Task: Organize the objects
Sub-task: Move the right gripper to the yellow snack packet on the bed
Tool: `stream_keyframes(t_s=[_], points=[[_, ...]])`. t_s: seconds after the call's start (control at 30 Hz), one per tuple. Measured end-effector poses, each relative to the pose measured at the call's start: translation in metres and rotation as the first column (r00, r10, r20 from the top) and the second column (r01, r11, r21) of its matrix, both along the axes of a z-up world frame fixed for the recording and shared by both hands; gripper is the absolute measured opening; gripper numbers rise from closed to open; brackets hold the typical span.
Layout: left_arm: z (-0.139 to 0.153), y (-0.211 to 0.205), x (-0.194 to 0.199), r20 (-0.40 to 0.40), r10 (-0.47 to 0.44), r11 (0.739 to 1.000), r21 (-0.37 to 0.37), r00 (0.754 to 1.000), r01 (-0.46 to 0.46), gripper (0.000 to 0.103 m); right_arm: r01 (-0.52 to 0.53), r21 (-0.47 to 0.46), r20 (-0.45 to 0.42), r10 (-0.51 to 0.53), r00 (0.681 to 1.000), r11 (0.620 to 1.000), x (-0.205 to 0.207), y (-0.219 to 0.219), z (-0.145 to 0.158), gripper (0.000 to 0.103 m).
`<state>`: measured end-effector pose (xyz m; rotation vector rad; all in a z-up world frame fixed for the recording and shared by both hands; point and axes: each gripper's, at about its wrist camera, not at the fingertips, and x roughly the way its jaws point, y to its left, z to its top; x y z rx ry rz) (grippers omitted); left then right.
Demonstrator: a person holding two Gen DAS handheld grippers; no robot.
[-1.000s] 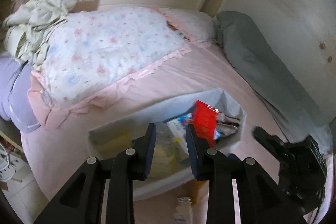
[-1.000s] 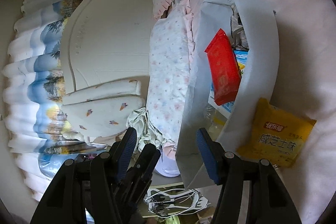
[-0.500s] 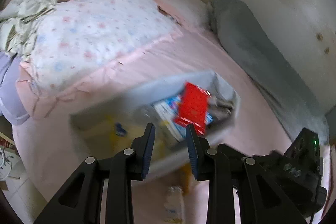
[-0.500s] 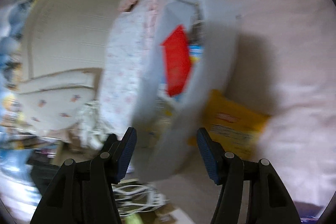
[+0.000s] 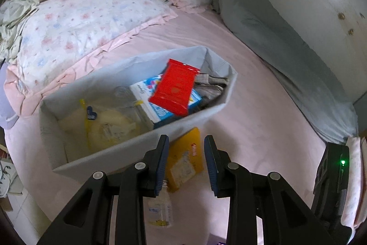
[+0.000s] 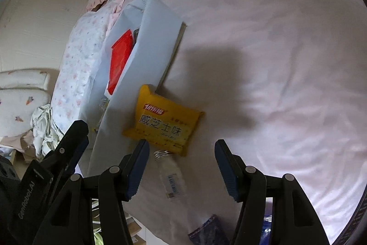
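Observation:
A grey fabric bin stands on the pink bed. It holds a red packet, a blue and white box, a clear bag of yellow things and a folded cloth. Outside its near wall lie a yellow snack packet and a clear bottle. My left gripper hovers over the packet, jaws opening, nothing gripped. My right gripper is open above the bottle's cap and the packet's near edge. The bin and red packet sit to its left.
A floral pillow lies behind the bin and a long grey bolster runs along the wall at right. A dark blue item sits at the bed's near edge. Bare pink sheet spreads right of the packet.
The right gripper swung from the headboard side down onto the bed, now over the yellow packet and bottle. The left gripper drew back from over the bin, jaws slightly wider.

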<state>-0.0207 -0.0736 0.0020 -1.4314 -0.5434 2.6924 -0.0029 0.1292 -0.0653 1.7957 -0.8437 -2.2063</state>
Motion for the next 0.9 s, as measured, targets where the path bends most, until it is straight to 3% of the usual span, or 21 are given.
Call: stream_keyframes(t_s=[0.1,0.3,0.53,0.7,0.9], points=[[0.0,0.012,0.001,-0.001,-0.028,0.999,-0.02,1.0,0.028,0.032,0.016,0.003,0.011,-0.016,1.0,1.0,0.001,0.008,-0.001,0.059],[-0.008,0.034,-0.002,0.031,-0.082,0.995,-0.052,0.996,0.084,0.032,0.055,0.156,0.031,-0.06,0.998,0.986,0.003,0.021,-0.003,0.059],[-0.013,0.051,-0.003,0.052,-0.106,0.991,-0.079,0.993,0.11,0.032,0.052,0.182,0.035,-0.06,0.998,0.982,0.005,0.027,-0.004,0.059],[-0.017,0.057,-0.004,0.069,-0.115,0.988,-0.096,0.991,0.121,0.032,0.041,0.168,0.035,-0.048,0.998,0.985,0.007,0.031,-0.003,0.059],[-0.018,0.038,-0.006,0.071,-0.051,0.995,-0.083,0.996,0.056,0.032,0.067,0.056,0.0,-0.067,0.998,0.996,0.01,0.039,0.001,0.059]])
